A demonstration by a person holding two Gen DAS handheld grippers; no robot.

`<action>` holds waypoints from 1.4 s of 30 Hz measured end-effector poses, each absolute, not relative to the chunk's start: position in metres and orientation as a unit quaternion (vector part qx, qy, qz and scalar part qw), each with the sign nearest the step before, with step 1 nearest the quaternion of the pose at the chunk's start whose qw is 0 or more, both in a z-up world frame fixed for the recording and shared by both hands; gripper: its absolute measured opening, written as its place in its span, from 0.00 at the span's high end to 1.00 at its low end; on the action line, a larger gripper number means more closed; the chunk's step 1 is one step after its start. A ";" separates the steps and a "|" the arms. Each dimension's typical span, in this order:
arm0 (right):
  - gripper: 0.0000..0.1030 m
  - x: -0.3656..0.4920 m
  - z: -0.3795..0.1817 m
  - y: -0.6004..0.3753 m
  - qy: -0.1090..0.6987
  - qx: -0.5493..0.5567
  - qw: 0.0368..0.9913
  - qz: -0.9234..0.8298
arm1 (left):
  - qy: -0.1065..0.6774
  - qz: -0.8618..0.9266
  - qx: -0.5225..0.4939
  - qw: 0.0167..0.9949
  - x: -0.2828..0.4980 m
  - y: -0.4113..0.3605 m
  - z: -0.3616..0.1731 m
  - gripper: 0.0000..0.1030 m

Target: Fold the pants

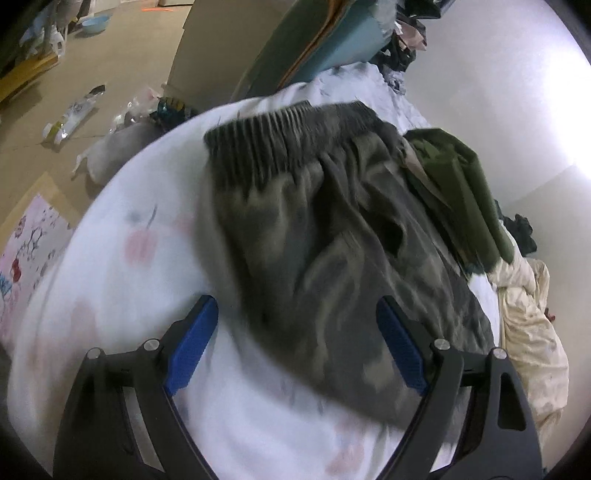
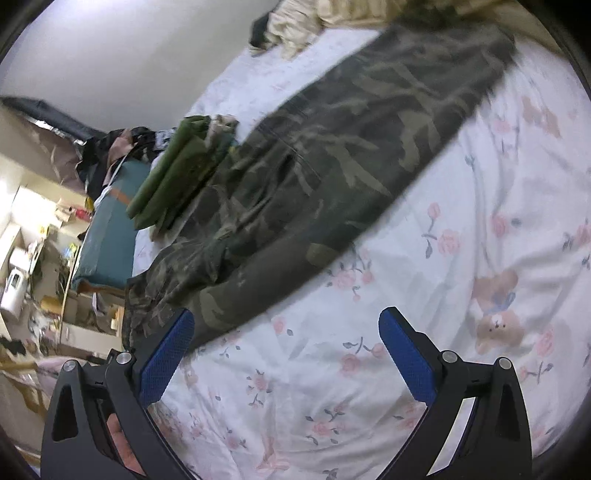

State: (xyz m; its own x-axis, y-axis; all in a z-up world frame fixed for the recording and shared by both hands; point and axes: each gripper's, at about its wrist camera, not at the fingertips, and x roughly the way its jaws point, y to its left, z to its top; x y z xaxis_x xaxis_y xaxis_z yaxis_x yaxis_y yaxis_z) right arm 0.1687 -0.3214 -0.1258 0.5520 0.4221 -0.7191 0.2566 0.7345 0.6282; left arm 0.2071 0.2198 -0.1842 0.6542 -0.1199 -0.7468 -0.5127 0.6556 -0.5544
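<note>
Camouflage pants (image 1: 332,236) spread on floral bed sheet (image 2: 424,332): mid-frame, just ahead of left gripper (image 1: 297,345) and right gripper (image 2: 286,354), both wide open, empty

A lived-in bedroom at home: a bed under a white floral sheet (image 2: 424,369) with teddy-bear prints, clothes heaped by the wall (image 1: 402,33), a cluttered shelf unit (image 2: 40,236), a blue basin (image 1: 96,23) on the floor
</note>
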 end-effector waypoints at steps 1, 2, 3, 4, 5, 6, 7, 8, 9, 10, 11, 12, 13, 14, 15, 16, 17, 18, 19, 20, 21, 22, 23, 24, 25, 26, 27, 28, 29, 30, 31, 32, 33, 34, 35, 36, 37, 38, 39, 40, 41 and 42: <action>0.01 0.170 -0.128 -0.321 0.474 0.360 0.802 0.051 | 0.399 0.119 -0.399 0.817 0.215 0.227 -0.187 0.18; 0.01 0.171 -0.130 -0.321 0.477 0.358 0.801 0.051 | 0.398 0.119 -0.395 0.819 0.221 0.231 -0.186 0.18; 0.01 0.172 -0.131 -0.320 0.480 0.357 0.800 0.052 | 0.393 0.118 -0.385 0.827 0.229 0.236 -0.183 0.18; 0.01 0.173 -0.133 -0.319 0.482 0.356 0.799 0.052 | 0.391 0.117 -0.369 0.835 0.239 0.239 -0.179 0.18; 0.01 0.174 -0.135 -0.319 0.486 0.356 0.797 0.052 | 0.392 0.111 -0.358 0.840 0.247 0.241 -0.176 0.18; 0.01 0.175 -0.136 -0.319 0.488 0.358 0.794 0.052 | 0.396 0.099 -0.350 0.843 0.258 0.244 -0.175 0.18; 0.01 0.176 -0.139 -0.319 0.492 0.364 0.789 0.052 | 0.404 0.090 -0.345 0.843 0.268 0.247 -0.175 0.18; 0.01 0.177 -0.141 -0.320 0.494 0.367 0.786 0.053 | 0.416 0.081 -0.346 0.837 0.276 0.250 -0.178 0.18; 0.01 0.178 -0.142 -0.320 0.496 0.368 0.785 0.053 | 0.427 0.078 -0.349 0.830 0.283 0.254 -0.182 0.18; 0.01 0.178 -0.143 -0.319 0.498 0.368 0.784 0.053 | 0.430 0.080 -0.354 0.827 0.287 0.258 -0.184 0.18; 0.01 0.179 -0.144 -0.319 0.498 0.366 0.784 0.053 | 0.429 0.086 -0.353 0.827 0.288 0.258 -0.185 0.18; 0.01 0.179 -0.144 -0.319 0.499 0.362 0.785 0.054 | 0.425 0.096 -0.348 0.830 0.288 0.255 -0.183 0.19; 0.01 0.179 -0.144 -0.318 0.500 0.357 0.787 0.053 | 0.421 0.109 -0.342 0.833 0.287 0.251 -0.180 0.23; 0.01 0.180 -0.145 -0.317 0.502 0.357 0.786 0.054 | 0.415 0.126 -0.333 0.837 0.285 0.246 -0.176 0.34; 0.01 0.180 -0.146 -0.317 0.503 0.357 0.785 0.055 | 0.412 0.138 -0.319 0.842 0.286 0.242 -0.171 0.41; 0.01 0.181 -0.147 -0.316 0.505 0.359 0.783 0.058 | 0.408 0.143 -0.307 0.848 0.285 0.241 -0.167 0.55; 0.01 0.181 -0.147 -0.315 0.506 0.360 0.782 0.060 | 0.404 0.134 -0.294 0.856 0.286 0.239 -0.162 0.64; 0.01 0.181 -0.147 -0.314 0.506 0.360 0.781 0.062 | 0.404 0.122 -0.276 0.863 0.288 0.237 -0.157 0.69; 0.01 0.181 -0.147 -0.313 0.507 0.358 0.782 0.064 | 0.398 0.109 -0.257 0.874 0.288 0.233 -0.147 0.73; 0.01 0.181 -0.146 -0.313 0.506 0.357 0.782 0.066 | 0.389 0.104 -0.245 0.882 0.287 0.230 -0.139 0.73; 0.01 0.180 -0.145 -0.312 0.506 0.356 0.783 0.066 | 0.380 0.101 -0.230 0.890 0.287 0.224 -0.131 0.74; 0.01 0.180 -0.145 -0.313 0.506 0.357 0.782 0.065 | 0.366 0.096 -0.221 0.899 0.284 0.220 -0.122 0.75; 0.01 0.179 -0.145 -0.314 0.506 0.360 0.781 0.065 | 0.349 0.085 -0.211 0.909 0.282 0.214 -0.114 0.75; 0.01 0.179 -0.146 -0.314 0.506 0.363 0.780 0.064 | 0.345 0.075 -0.204 0.913 0.285 0.210 -0.111 0.75; 0.01 0.179 -0.147 -0.315 0.506 0.367 0.778 0.064 | 0.356 0.072 -0.206 0.908 0.287 0.209 -0.113 0.74; 0.01 0.180 -0.147 -0.315 0.506 0.369 0.777 0.065 | 0.372 0.076 -0.221 0.898 0.290 0.213 -0.119 0.73; 0.01 0.180 -0.146 -0.315 0.506 0.368 0.777 0.066 | 0.383 0.081 -0.241 0.888 0.292 0.219 -0.127 0.73; 0.01 0.180 -0.146 -0.314 0.506 0.365 0.779 0.066 | 0.388 0.091 -0.257 0.880 0.292 0.226 -0.134 0.67; 0.01 0.179 -0.145 -0.314 0.506 0.360 0.781 0.065 | 0.396 0.105 -0.272 0.871 0.292 0.232 -0.141 0.59; 0.01 0.179 -0.145 -0.315 0.506 0.357 0.783 0.063 | 0.410 0.114 -0.290 0.857 0.294 0.239 -0.150 0.55; 0.01 0.179 -0.146 -0.316 0.506 0.357 0.783 0.062 | 0.425 0.118 -0.314 0.841 0.295 0.245 -0.160 0.54; 0.01 0.179 -0.147 -0.317 0.507 0.359 0.781 0.060 | 0.430 0.121 -0.326 0.833 0.293 0.248 -0.166 0.53; 0.01 0.180 -0.149 -0.319 0.509 0.363 0.778 0.058 | 0.434 0.121 -0.338 0.826 0.294 0.252 -0.172 0.52; 0.01 0.180 -0.153 -0.322 0.513 0.370 0.773 0.053 | 0.437 0.122 -0.348 0.820 0.294 0.255 -0.176 0.52; 0.01 0.181 -0.156 -0.323 0.516 0.374 0.769 0.051 | 0.434 0.123 -0.366 0.814 0.292 0.259 -0.178 0.58; 0.01 0.182 -0.159 -0.326 0.520 0.378 0.764 0.050 | 0.431 0.127 -0.369 0.813 0.290 0.261 -0.177 0.65; 0.01 0.183 -0.162 -0.328 0.522 0.384 0.760 0.049 | 0.430 0.126 -0.366 0.816 0.289 0.261 -0.174 0.73; 0.01 0.185 -0.166 -0.334 0.522 0.395 0.755 0.047 | 0.424 0.122 -0.364 0.820 0.286 0.258 -0.170 0.77; 0.01 0.188 -0.170 -0.340 0.521 0.406 0.750 0.042 | 0.421 0.122 -0.355 0.826 0.284 0.254 -0.164 0.79; 0.01 0.191 -0.175 -0.349 0.518 0.420 0.745 0.033 | 0.416 0.121 -0.348 0.831 0.282 0.251 -0.158 0.79; 0.01 0.195 -0.180 -0.359 0.512 0.436 0.740 0.019 | 0.414 0.124 -0.338 0.836 0.281 0.247 -0.150 0.80; 0.01 0.200 -0.187 -0.370 0.505 0.453 0.734 0.004 | 0.418 0.131 -0.318 0.841 0.281 0.242 -0.143 0.80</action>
